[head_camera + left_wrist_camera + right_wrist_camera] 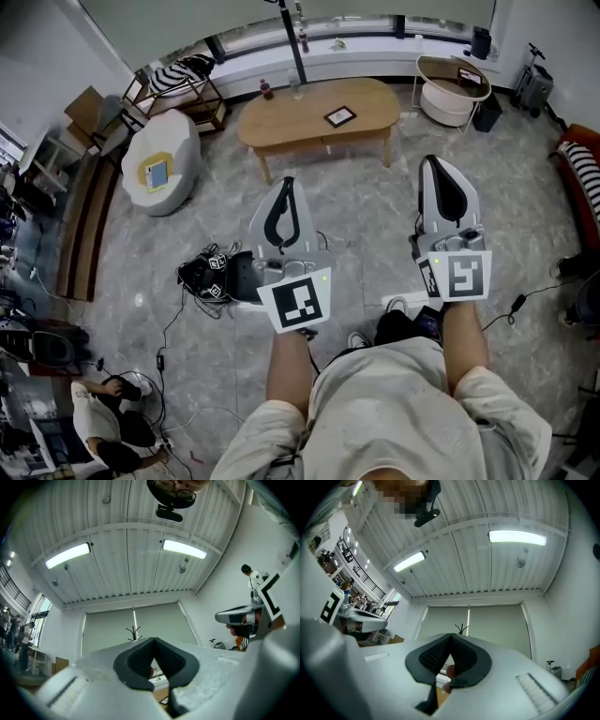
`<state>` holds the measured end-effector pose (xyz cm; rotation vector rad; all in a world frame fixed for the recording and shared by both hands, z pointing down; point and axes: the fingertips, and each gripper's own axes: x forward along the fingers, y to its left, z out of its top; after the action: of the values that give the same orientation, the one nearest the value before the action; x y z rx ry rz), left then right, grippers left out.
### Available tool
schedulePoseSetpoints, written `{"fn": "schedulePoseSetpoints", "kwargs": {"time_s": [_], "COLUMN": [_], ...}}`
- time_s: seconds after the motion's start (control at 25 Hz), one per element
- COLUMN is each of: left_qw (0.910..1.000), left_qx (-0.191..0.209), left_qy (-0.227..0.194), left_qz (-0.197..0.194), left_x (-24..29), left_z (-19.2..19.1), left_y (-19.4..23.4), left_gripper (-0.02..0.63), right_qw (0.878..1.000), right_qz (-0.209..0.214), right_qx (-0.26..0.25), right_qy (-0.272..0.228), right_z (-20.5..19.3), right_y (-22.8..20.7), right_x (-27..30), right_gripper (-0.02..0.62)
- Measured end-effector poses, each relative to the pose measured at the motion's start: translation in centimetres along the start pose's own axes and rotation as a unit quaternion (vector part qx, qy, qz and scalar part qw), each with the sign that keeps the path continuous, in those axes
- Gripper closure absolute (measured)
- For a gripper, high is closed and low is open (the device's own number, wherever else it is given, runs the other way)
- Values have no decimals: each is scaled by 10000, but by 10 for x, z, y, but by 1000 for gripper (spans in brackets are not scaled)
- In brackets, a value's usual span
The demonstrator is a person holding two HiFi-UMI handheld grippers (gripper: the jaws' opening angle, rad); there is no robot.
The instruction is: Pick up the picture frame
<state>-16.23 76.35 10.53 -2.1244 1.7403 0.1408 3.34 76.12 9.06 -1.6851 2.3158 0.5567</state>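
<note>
The wooden table holds a picture frame, print illegible.

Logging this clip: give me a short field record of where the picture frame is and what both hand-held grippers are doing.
picture frame: on the wooden table, untouched
left hand-held gripper: shut, empty, held up short of the table
right hand-held gripper: shut, empty, also short of it
stage: pickup not yet started

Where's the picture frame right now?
Head view, top centre: the picture frame sits on the oval wooden table, right of the tabletop's middle, across the floor from the person.
</note>
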Motion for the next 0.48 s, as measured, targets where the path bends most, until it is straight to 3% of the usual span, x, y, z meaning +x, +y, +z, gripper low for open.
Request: {"fn": "schedulePoseSetpoints", "kwargs": {"time_s": [0.48], "left_qw": [10000], "left_qx": [41], "left_qy": [43], "left_qz": [-53], "left_x": [42], "left_z": [-20], "left_y": [-11], "left_gripper": [601], "right_qw": [9999], "right_qz": [115], "right_qx": [-86], "right_qy": [79], "right_z": [-28], "right_y": [-15], "right_x": [31], "right_gripper": [594]}}
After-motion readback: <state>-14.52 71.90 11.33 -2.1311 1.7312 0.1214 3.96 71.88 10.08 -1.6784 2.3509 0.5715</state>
